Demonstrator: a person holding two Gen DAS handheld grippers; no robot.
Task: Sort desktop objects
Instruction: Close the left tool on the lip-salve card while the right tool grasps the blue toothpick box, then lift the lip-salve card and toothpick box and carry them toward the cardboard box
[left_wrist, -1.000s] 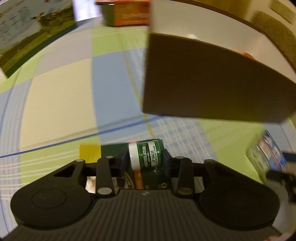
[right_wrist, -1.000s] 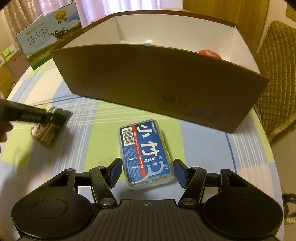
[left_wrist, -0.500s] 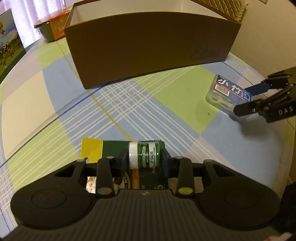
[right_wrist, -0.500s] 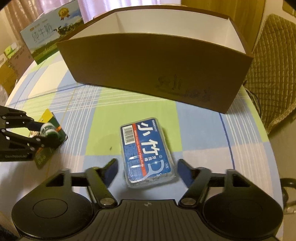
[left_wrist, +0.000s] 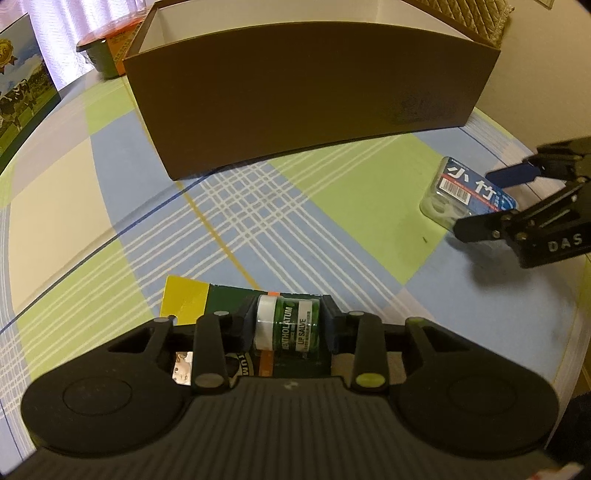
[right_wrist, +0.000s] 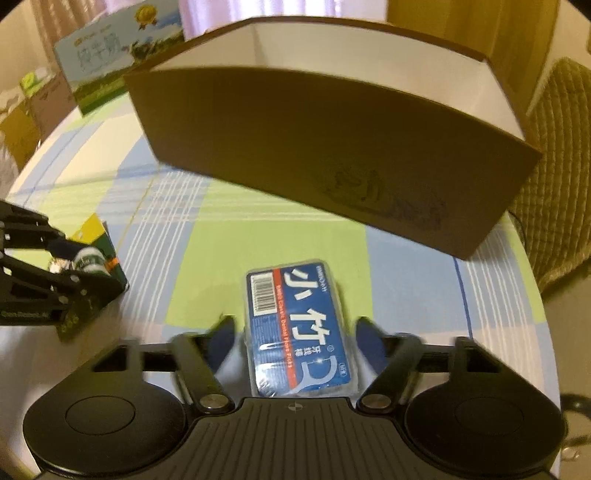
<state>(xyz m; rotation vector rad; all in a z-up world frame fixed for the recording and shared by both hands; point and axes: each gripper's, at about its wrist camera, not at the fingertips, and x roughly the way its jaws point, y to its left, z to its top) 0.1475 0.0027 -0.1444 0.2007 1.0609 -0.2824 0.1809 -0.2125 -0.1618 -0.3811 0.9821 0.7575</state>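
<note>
While the floss box lies flat on the tabletop just in front of the brown box, the right gripper straddles it with its jaws about half open; they widened and have just been closing again, and a sliver of cloth shows on each side, so the pads do not yet press on it. To the left of the brown box's front wall, the lip salve pack sits crosswise in the left gripper, whose jaws are nearly shut on its small tub, the green and yellow card sticking out beyond them. A second ago the brown box loomed close and tilted in the left wrist view; now it stands further off and level, so that hand has swung back and squared up. I judge both items are bound for the brown box: the salve is ready to carry over the wall, and the floss box needs only a final squeeze before lifting. A milk carton stands behind the brown box, to its left.
</note>
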